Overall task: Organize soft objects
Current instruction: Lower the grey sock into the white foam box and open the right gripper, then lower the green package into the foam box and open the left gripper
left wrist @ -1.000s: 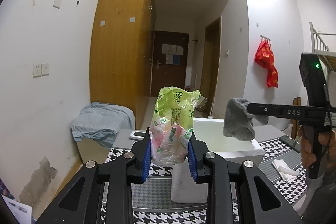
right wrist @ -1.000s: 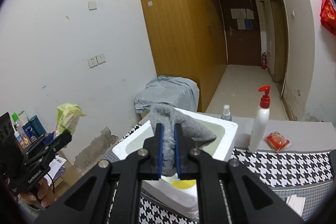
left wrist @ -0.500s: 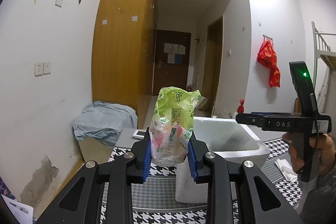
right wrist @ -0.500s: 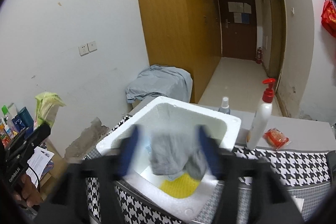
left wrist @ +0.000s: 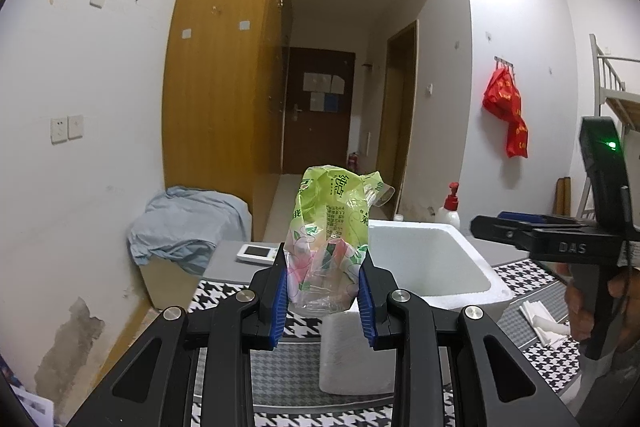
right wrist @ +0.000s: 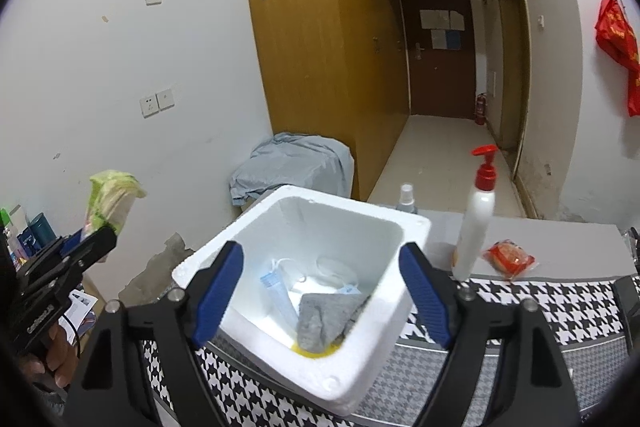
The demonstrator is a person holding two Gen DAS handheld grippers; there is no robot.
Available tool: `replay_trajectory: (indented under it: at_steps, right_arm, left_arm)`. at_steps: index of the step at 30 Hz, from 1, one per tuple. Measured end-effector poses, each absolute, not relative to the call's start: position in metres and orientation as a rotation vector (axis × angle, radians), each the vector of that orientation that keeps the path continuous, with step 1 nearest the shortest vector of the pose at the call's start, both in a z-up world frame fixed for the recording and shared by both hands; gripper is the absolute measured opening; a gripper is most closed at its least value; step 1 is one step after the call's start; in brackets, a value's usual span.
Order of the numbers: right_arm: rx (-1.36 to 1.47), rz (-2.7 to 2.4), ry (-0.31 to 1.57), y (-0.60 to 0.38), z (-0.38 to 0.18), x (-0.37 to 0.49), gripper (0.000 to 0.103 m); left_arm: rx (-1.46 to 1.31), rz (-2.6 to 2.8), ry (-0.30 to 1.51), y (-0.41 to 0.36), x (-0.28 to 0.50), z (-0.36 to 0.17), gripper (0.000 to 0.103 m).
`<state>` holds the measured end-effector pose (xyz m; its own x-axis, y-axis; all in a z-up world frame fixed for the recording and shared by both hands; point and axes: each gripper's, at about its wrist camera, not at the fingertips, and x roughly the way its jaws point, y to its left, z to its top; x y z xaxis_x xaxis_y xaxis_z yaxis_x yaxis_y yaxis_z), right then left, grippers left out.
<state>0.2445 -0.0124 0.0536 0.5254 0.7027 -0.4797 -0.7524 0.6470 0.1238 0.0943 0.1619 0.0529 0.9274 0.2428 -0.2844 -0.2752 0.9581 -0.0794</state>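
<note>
Grey knitted sock (right wrist: 320,321) lies in the white foam box (right wrist: 412,227), at 6 o'clock on its floor, over blue face masks (right wrist: 276,287). Right gripper (right wrist: 320,291) jaws have just been opening, nothing between them. Left gripper (left wrist: 322,293) clamps the green printed plastic tissue pack (left wrist: 330,227), upright, 9 o'clock of the box.

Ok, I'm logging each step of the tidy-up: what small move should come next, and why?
Probably carry the left gripper across over the white foam box and release there. Its pads clamp the green tissue pack, short of the box. The right gripper, jaws just opened, holds nothing, and the grey sock lies inside.
</note>
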Motion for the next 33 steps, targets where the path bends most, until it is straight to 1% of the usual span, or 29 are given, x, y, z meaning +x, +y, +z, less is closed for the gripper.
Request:
replay_trajectory:
  at_steps: [2,3,4,6,9,12,33]
  right_arm:
    - [-0.100,0.863,0.524,-0.020,0.054,0.246,0.085]
    - [-0.095,0.856,0.521,-0.025,0.054,0.247,0.087]
    - [-0.089,0.851,0.521,-0.028,0.054,0.248,0.092]
    - [-0.081,0.846,0.525,-0.035,0.053,0.250,0.096]
    - [-0.076,0.837,0.513,-0.046,0.052,0.249,0.097]
    - [-0.072,0.836,0.511,-0.054,0.051,0.247,0.102]
    - [-0.035,0.725,0.483,-0.120,0.038,0.239,0.102]
  left_arm:
    - [-0.118,0.261,0.284,0.161,0.099,0.053,0.031]
    - [-0.115,0.257,0.287,0.160,0.102,0.053,0.031]
    - [-0.113,0.253,0.290,0.158,0.105,0.053,0.031]
    - [-0.111,0.244,0.295,0.155,0.109,0.054,0.031]
    - [-0.109,0.228,0.302,0.151,0.115,0.056,0.031]
    - [-0.102,0.220,0.313,0.147,0.123,0.056,0.031]
    - [-0.077,0.140,0.386,0.130,0.175,0.056,0.031]
